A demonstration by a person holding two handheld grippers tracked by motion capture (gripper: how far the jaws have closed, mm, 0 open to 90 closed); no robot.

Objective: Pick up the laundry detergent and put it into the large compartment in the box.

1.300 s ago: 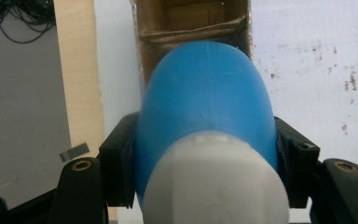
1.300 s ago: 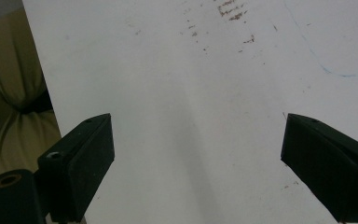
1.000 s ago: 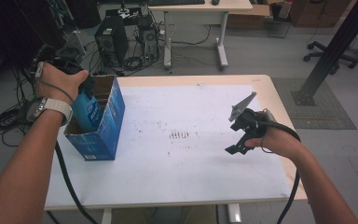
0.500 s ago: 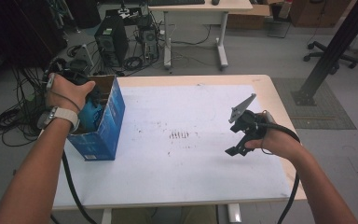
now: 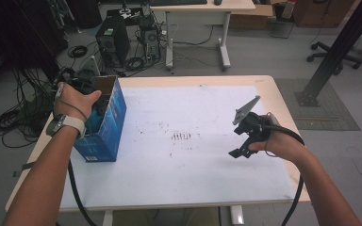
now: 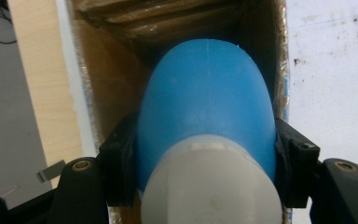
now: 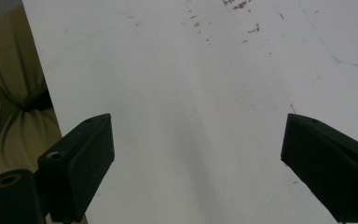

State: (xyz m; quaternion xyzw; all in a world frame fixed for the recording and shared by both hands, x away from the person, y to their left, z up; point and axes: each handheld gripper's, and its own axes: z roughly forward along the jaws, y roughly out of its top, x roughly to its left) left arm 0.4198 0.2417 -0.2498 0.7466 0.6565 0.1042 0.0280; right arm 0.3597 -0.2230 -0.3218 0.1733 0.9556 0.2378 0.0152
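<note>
Left gripper (image 6: 207, 158): clamped shut on a blue bottle (image 6: 207, 102), one black jaw pressed on each flank of it. Bottle pointed away from the camera, blue rounded end foremost and a white part nearest the lens. Carried nose-first down into the open top of a cardboard box (image 5: 106, 136), brown inner walls close around the blue end in the left gripper view. Whether the bottle touched the bottom of the box could not be told.

Seen from above, mostly hidden under the left hand (image 5: 73, 101), which hung over the box mouth with a watch (image 5: 66, 123) on the wrist and a black cable trailing down along the forearm.

Box blue on the outside, stood upright at the left edge of the surface (image 5: 193, 179), on the white sheet that covered most of the top. A patch of small brown specks (image 5: 181, 136) lay near the middle of that sheet, well apart from the box.

Right gripper (image 5: 240, 141): jaws spread wide and empty, nothing but bare white sheet between them in the right gripper view. Held above the right part of the surface by the right hand (image 5: 275, 143), grey three-cornered plate uppermost, well apart from the box and the bottle.

Beyond the surface, on the floor: a computer tower (image 5: 111, 40), loose cables (image 5: 9, 122) at the left, a second desk (image 5: 202, 7) at the far side and a black slanted post (image 5: 339, 47) at the right.
</note>
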